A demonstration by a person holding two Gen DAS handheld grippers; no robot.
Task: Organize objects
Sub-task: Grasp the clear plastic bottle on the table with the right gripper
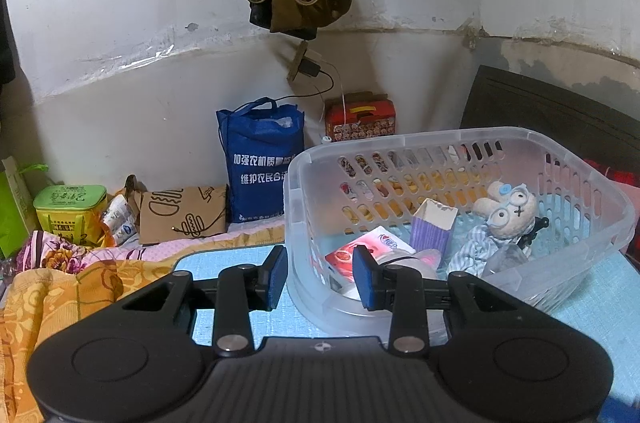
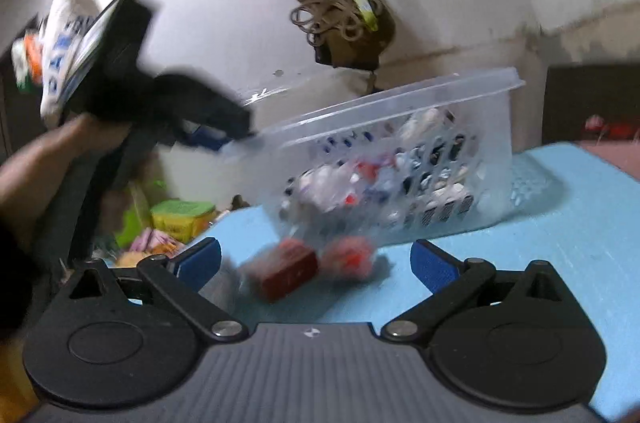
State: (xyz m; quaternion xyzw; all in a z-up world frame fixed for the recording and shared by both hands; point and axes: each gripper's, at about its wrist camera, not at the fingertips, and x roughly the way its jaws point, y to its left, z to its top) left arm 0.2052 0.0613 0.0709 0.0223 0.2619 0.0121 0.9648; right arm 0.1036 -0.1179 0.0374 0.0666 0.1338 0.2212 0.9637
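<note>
My left claw (image 1: 320, 277) straddles the near rim of the clear plastic basket (image 1: 500, 137), one blue pad outside the wall, one inside, with the wall between them. Whether the pads actually press the plastic I can't tell. From the right wrist view the basket (image 2: 400, 103) looks tipped up off the blue mat (image 2: 560, 223), its left end lifted where the left claw (image 2: 240, 131) meets it.

Inside sit a plush rabbit (image 1: 506, 211), a purple striped carton (image 1: 432, 227) and a red-and-white packet (image 1: 368, 247).

My right claw (image 2: 316, 263) is spread wide and holds nothing. Just ahead of it, on the mat beside the basket, lie a dark red box (image 2: 286, 273) and a pinkish-red blurry lump (image 2: 348, 255) I can't name; the picture is smeared.

I reckon I'm mid-collection: basket steadied, loose pieces next. The next move asks me to centre the right claw on the red box, close across its narrow sides, then lift over the rim.
</note>
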